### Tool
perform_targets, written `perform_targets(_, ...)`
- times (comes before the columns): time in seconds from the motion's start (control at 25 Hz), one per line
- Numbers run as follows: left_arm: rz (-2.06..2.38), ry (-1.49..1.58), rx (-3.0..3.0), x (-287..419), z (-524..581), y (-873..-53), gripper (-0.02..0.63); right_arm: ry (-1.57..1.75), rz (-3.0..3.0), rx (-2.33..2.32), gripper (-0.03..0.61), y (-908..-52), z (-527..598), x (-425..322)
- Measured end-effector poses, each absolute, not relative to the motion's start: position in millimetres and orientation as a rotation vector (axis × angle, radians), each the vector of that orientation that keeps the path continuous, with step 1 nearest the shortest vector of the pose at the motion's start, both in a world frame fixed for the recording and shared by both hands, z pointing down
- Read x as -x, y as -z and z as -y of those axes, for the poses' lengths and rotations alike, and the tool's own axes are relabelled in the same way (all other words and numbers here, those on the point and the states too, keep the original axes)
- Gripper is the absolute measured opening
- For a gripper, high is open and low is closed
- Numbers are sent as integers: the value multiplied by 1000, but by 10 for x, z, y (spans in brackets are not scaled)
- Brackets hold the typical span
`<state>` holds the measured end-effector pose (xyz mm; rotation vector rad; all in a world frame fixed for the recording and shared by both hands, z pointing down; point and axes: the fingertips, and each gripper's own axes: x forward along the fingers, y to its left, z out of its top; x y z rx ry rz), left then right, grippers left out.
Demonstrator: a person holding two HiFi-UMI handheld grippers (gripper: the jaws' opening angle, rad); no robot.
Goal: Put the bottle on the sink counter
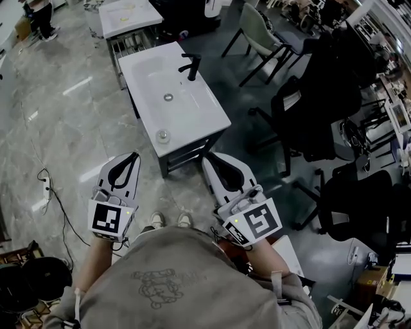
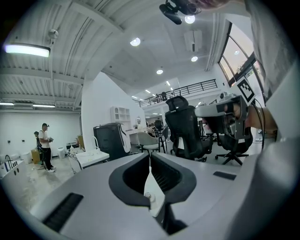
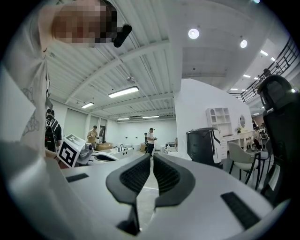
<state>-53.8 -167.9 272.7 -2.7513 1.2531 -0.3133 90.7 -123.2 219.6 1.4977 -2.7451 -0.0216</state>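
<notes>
A white sink counter (image 1: 205, 112) with a black faucet (image 1: 191, 65) stands straight ahead of me in the head view. A small clear round thing (image 1: 162, 135), seemingly the bottle seen from above, stands on the counter's near end. My left gripper (image 1: 133, 155) (image 2: 150, 157) is held low at the left, short of the counter, shut and empty. Just before the counter's near right corner, my right gripper (image 1: 209, 157) (image 3: 153, 157) also has its jaws together with nothing between them. Both point up and out into the room.
Black office chairs (image 1: 321, 109) crowd the right side, and a grey chair (image 1: 257, 29) stands farther back. A cable with a power strip (image 1: 45, 189) lies on the floor at the left. A second white unit (image 1: 128, 16) stands behind the sink. People (image 3: 150, 140) stand far off.
</notes>
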Motion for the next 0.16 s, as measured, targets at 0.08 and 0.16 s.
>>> perform_targets(0.08,-1275,287,2735,557,1669,-2693,25,14,2742,-1499,41,-2217,1217,-910)
perform_targets(0.16,-1295,268,2714,577,1660,-2667,25,12,2738,-1501,41,-2237,1200,-920)
